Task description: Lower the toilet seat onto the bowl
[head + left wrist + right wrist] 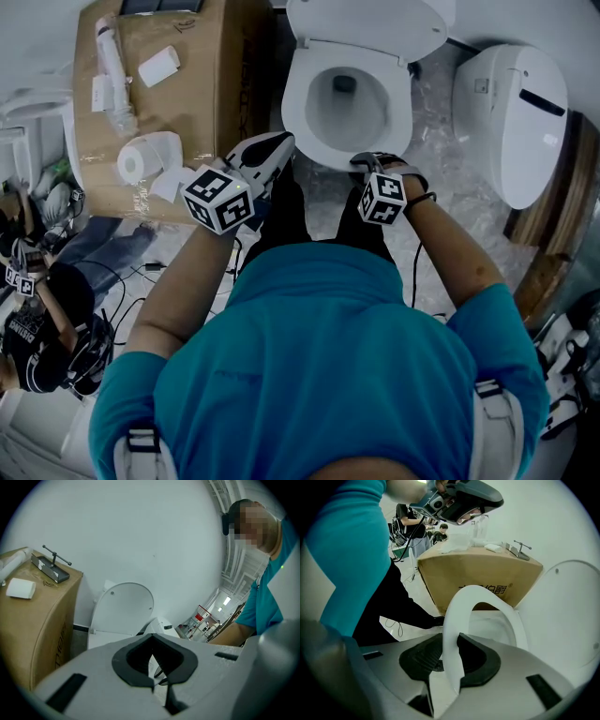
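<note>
1. Just ahead of the person, the toilet seat (292,103) lies low over the bowl (347,122). In the right gripper view the seat (452,634) looks tilted, with a strip of cardboard showing through its ring, so I cannot tell whether it rests on the rim.
2. Behind it, the lid (361,23) stands raised at the back of the toilet.
3. At the seat's front edge, the right gripper (373,161) points steeply down. Its own view shows the white rim between the two dark pads (480,660), with no gap on either side, so the right gripper (449,667) is clamped on the seat.
4. Beside the bowl's front left corner, the left gripper (277,150) touches nothing. Its pads (185,665) meet at the tip with nothing between them.
5. Left of the toilet stands a cardboard box (202,84) with a toilet paper roll (145,157) on top.
6. To the right, well apart, sits a second white fixture (511,112).
</note>
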Available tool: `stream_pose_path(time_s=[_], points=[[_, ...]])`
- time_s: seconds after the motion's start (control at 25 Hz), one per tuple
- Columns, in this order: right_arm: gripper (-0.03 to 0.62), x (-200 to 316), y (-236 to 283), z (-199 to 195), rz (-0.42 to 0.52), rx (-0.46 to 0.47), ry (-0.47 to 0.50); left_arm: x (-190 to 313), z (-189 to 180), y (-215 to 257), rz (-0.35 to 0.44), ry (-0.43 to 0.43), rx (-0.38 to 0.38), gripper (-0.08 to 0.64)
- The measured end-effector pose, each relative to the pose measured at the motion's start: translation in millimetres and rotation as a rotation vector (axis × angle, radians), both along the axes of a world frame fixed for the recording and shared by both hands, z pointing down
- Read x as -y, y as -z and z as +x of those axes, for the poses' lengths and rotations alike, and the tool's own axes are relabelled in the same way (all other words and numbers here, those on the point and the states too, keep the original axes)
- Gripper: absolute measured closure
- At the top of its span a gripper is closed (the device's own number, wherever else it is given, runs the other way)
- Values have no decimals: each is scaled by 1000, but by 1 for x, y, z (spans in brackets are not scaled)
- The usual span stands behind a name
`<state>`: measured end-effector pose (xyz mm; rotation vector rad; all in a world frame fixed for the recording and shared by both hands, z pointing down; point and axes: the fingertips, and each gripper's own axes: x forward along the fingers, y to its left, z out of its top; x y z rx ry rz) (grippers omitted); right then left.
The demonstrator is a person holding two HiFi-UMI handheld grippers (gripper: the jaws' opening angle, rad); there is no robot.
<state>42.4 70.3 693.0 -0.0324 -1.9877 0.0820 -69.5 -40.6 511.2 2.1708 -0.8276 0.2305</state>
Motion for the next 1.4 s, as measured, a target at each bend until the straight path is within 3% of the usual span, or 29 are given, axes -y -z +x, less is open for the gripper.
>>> stream_pose_path(time_s=[1.4], points=[[476, -42, -87, -4, -72, -53, 36, -26, 6, -64, -86, -51, 15, 557]])
